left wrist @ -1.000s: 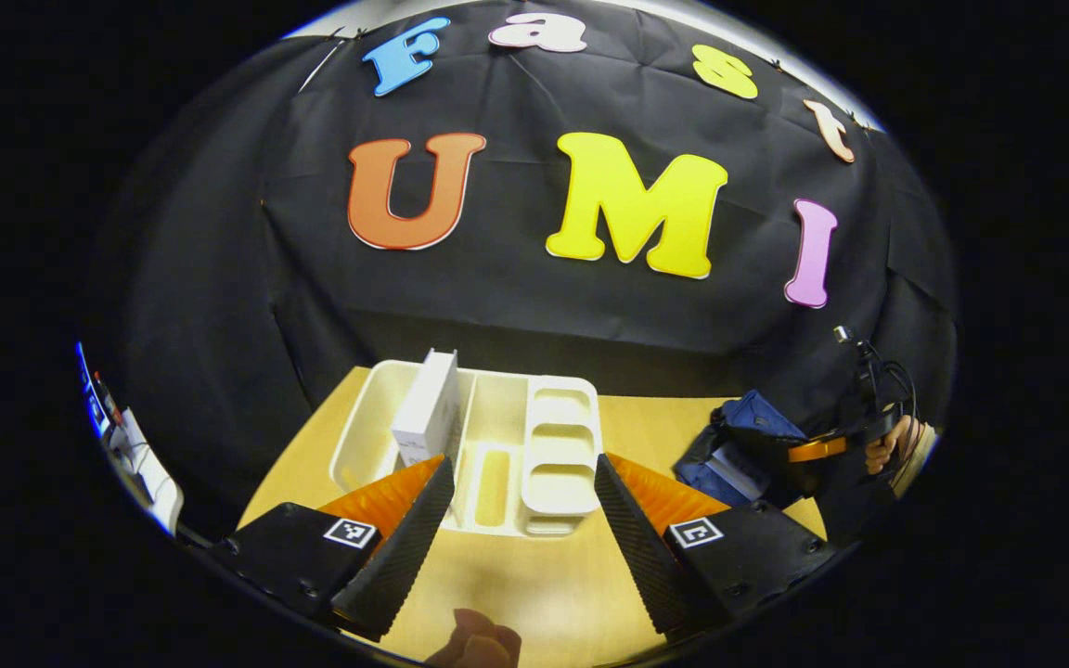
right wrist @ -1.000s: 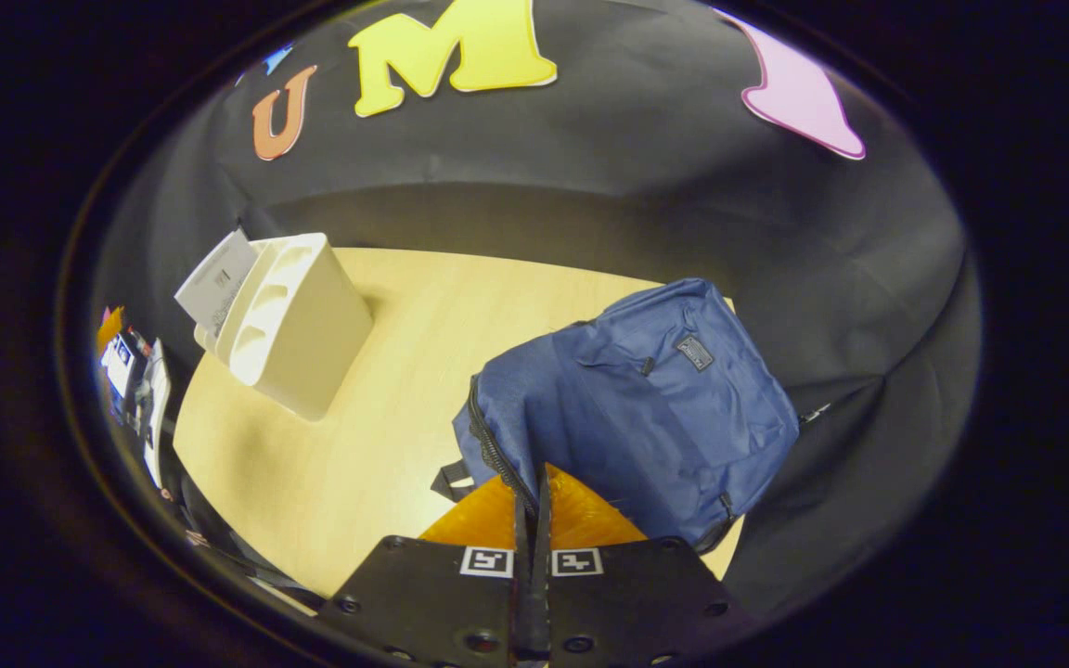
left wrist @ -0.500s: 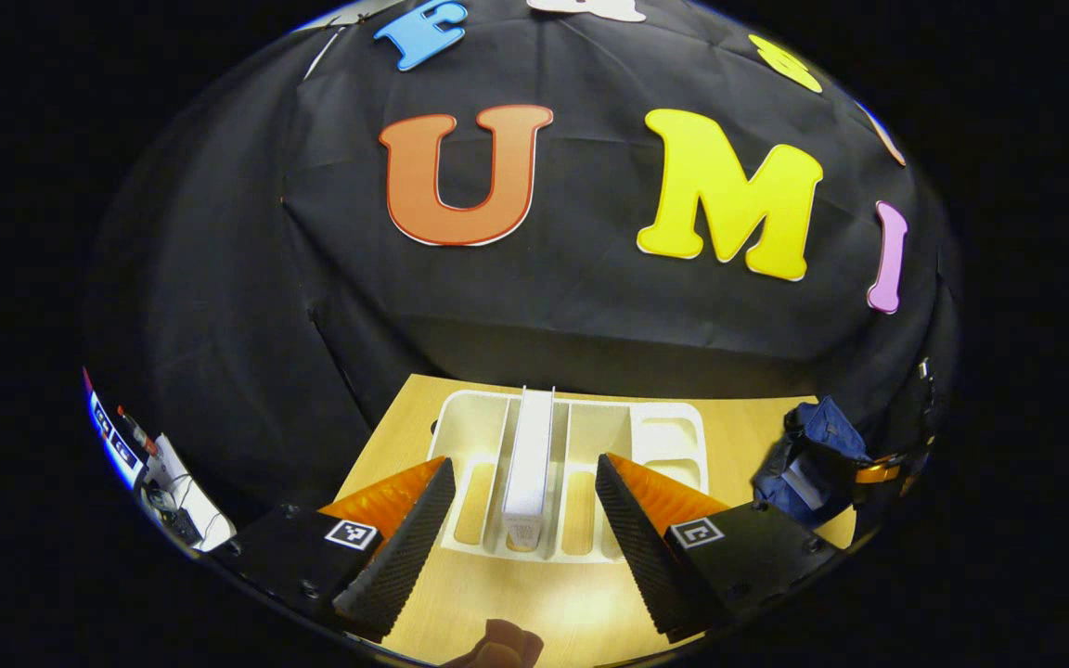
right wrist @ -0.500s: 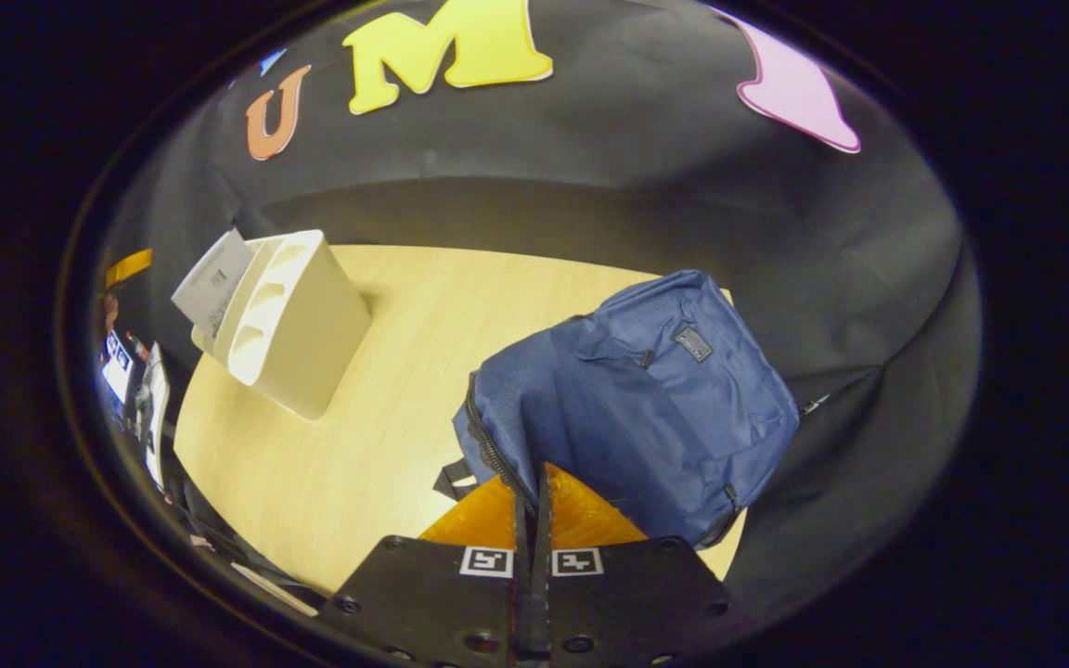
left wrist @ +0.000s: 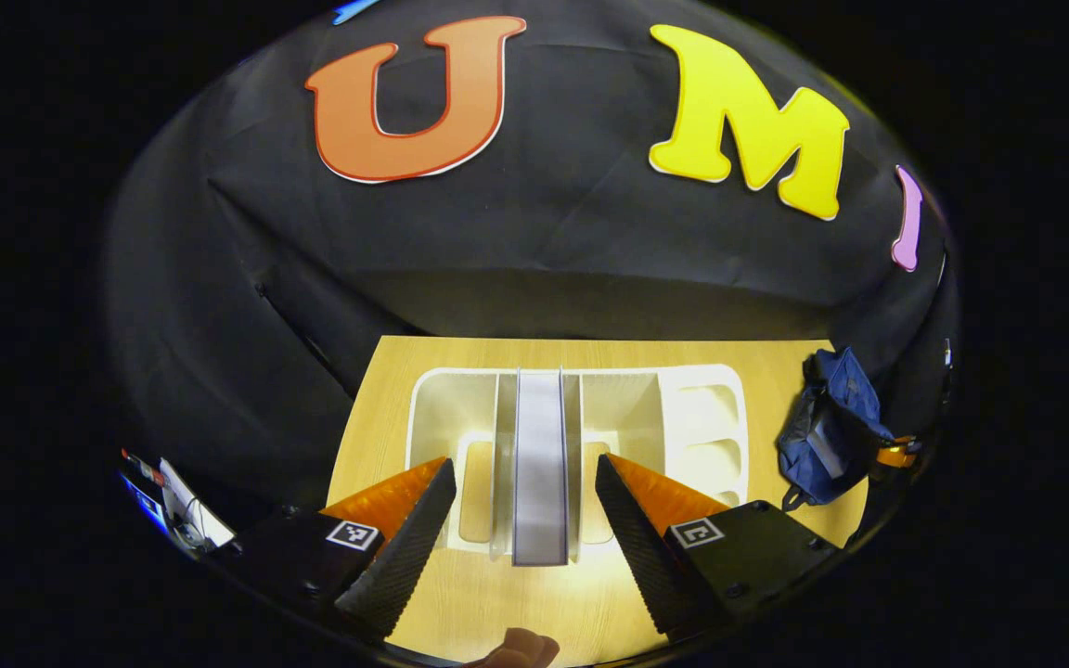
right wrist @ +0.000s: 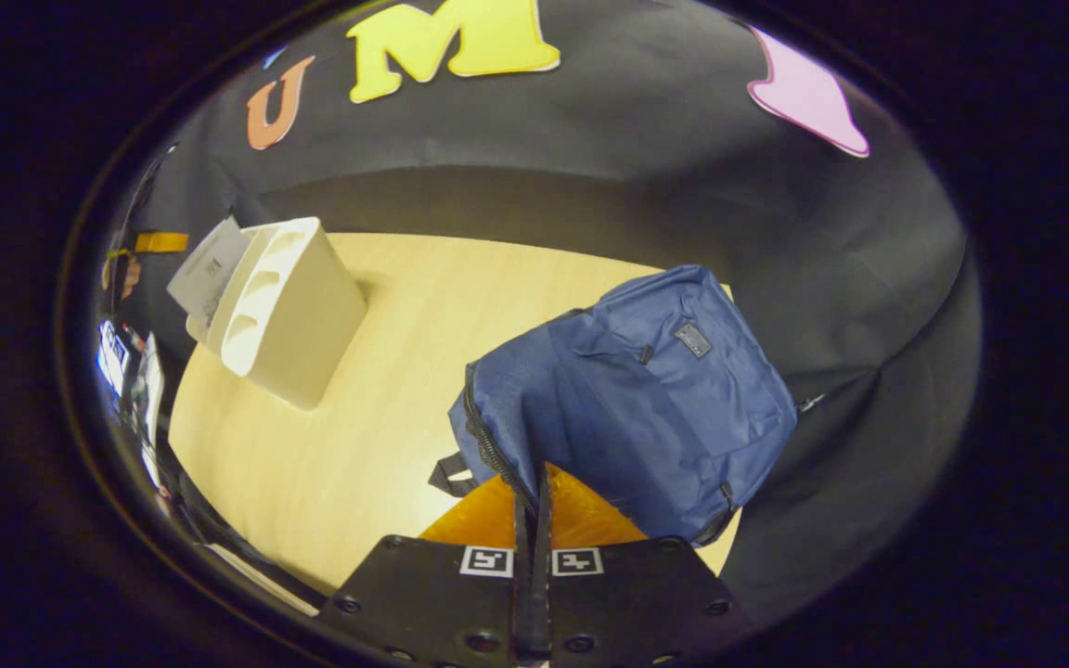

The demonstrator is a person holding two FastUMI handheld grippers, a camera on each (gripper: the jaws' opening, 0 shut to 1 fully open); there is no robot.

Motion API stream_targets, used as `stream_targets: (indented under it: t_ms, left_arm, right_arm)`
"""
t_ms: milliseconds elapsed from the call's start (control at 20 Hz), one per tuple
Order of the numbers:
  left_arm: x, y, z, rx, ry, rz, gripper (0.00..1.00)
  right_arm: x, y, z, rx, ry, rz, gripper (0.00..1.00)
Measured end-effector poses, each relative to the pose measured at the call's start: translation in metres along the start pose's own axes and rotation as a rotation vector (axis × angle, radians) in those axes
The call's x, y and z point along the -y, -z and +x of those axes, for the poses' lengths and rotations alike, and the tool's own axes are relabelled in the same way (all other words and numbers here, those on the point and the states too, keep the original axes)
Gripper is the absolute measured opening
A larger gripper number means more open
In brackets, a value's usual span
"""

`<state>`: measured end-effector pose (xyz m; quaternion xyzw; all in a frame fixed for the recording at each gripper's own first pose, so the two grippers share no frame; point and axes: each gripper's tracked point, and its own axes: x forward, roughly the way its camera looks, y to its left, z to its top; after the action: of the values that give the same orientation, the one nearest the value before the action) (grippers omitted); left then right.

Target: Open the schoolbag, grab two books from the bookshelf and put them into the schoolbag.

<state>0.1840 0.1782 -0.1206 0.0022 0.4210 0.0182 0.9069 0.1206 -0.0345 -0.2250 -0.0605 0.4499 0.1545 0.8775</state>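
White bookshelf [left wrist: 701,417] standing near the tabletop's [left wrist: 386,371] far left corner, one grey-white book [left wrist: 539,464] upright in a middle slot. Left hand-held gripper [left wrist: 521,510] spread wide open just in front of that book, one finger on each side, not touching. Navy schoolbag [right wrist: 646,399] lying toward the tabletop's right edge, zipper parted along its near side. Right hand-held gripper [right wrist: 532,520] pinched closed on the schoolbag's open zipper edge.
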Motion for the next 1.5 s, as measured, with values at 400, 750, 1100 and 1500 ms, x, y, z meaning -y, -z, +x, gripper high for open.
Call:
stream_targets:
  t_ms: [400, 750, 1100, 1500]
  left_arm:
    - [0.011, 0.02, 0.043, -0.195, -0.006, 0.035, 0.9]
    - [0.01, 0.052, 0.063, -0.394, -0.023, 0.014, 0.63]
    - [0.012, 0.044, 0.013, -0.348, -0.012, -0.003, 0.45]
    - [0.014, 0.056, -0.121, -0.188, 0.045, -0.072, 0.44]
  right_arm:
    - [0.005, -0.006, -0.004, 0.022, 0.048, -0.02, 0.01]
    - [0.015, -0.022, -0.022, 0.022, 0.11, -0.073, 0.01]
    - [0.016, -0.022, -0.026, 0.018, 0.099, -0.096, 0.01]
    - [0.019, -0.018, -0.027, 0.028, 0.032, -0.075, 0.01]
